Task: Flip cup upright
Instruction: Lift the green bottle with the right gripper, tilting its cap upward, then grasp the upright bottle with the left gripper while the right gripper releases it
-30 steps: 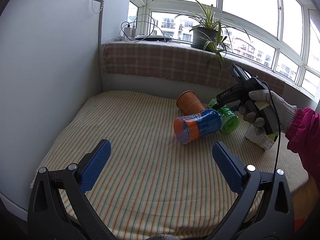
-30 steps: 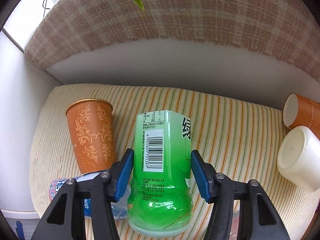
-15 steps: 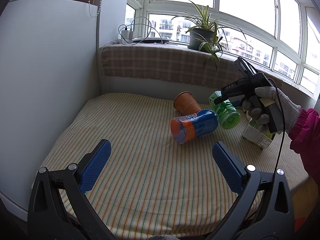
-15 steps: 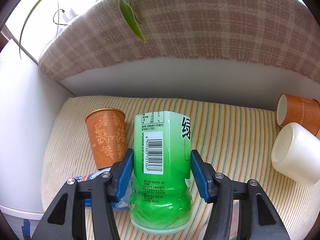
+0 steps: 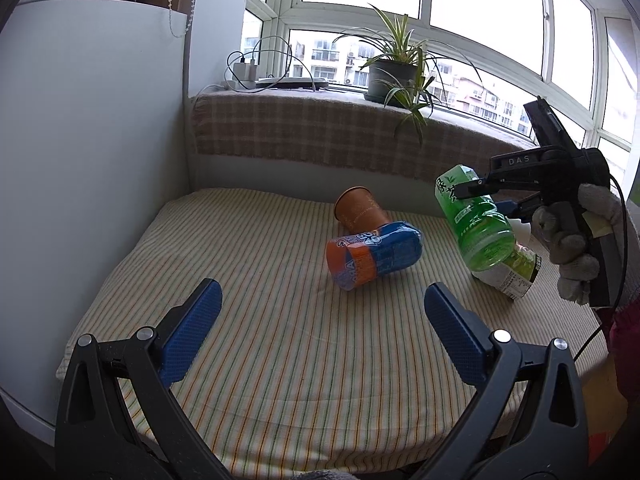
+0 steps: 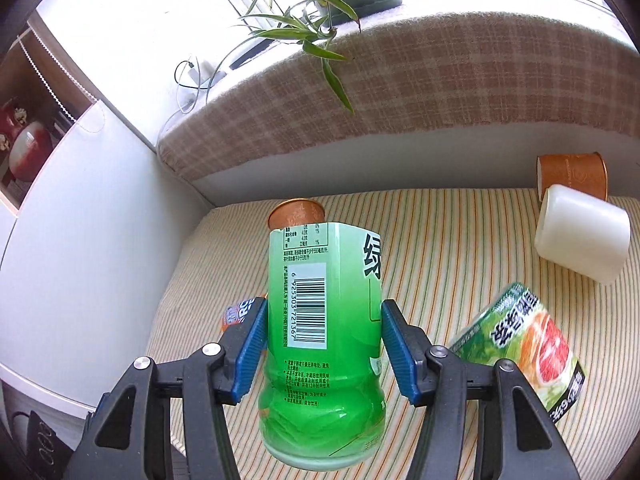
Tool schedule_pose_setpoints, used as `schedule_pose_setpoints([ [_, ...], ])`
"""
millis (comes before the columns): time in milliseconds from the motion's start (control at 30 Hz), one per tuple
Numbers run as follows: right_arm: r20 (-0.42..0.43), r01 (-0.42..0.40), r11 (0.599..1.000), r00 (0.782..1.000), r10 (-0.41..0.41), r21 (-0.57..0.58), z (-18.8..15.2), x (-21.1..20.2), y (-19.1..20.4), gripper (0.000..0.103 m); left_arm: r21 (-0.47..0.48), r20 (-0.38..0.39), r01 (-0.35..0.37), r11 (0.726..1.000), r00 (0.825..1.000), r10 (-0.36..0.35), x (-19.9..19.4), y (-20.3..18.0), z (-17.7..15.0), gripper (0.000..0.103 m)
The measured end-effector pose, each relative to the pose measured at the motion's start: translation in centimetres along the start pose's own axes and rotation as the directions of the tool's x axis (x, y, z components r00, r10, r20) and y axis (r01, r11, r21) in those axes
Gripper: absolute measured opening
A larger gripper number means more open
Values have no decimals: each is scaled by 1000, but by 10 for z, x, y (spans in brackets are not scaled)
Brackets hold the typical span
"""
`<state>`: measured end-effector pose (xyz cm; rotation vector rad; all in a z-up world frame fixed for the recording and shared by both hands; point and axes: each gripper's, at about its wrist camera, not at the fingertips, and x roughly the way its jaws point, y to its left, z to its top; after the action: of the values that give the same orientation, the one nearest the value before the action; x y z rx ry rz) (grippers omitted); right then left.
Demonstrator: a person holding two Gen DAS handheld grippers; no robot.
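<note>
At 3 o'clock, R gripper [image 6: 323, 346] clamped green cup [image 6: 324, 340], now lifted off mat [image 5: 280, 340], tilting; flip underway. L gripper [image 5: 320, 336] wide, idle.

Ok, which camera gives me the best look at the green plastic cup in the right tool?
The left wrist view: it shows the green plastic cup side-on, lifted off the striped cloth and tilted, clamped by the right tool. The right wrist view shows the cup large between the blue pads, but not its height above the cloth.

green cup [image 6: 324, 320]; striped mattress [image 5: 280, 340]; orange-and-blue cup [image 5: 374, 254]
</note>
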<state>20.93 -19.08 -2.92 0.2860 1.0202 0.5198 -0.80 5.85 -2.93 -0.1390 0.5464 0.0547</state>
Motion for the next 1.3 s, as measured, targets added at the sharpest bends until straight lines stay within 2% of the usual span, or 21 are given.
schedule_pose_setpoints([
  [233,-41,-44,995,998,48,93,-67,9,-4,58,-21,-50,62,998,997,-63,8,-7,-1,103],
  [433,-66,3,990,998,7,142,-100,28,-12,58,-33,-89,112,993,989,-115,14,-16,-3,103],
  [700,-102,37,990,994,-23,140,-113,43,-15,61,-60,-130,152,987,979,-158,24,-20,-4,103],
  [800,-86,57,991,995,-46,121,-111,39,-14,62,-77,-152,172,982,972,-182,29,-20,-3,103],
  [900,-55,55,993,997,-49,105,-113,28,-15,70,-114,-179,195,974,960,-213,37,-18,-2,103],
  [967,-28,54,994,998,-51,98,-115,17,-17,71,-128,-194,207,970,954,-229,41,-18,-2,103],
  [1100,32,79,994,996,-82,81,-121,-8,-21,72,-156,-237,245,957,931,-277,54,-22,-1,103],
  [1300,126,175,982,975,-184,74,-136,-47,-34,74,-269,-320,327,906,857,-404,81,-29,1,98],
])
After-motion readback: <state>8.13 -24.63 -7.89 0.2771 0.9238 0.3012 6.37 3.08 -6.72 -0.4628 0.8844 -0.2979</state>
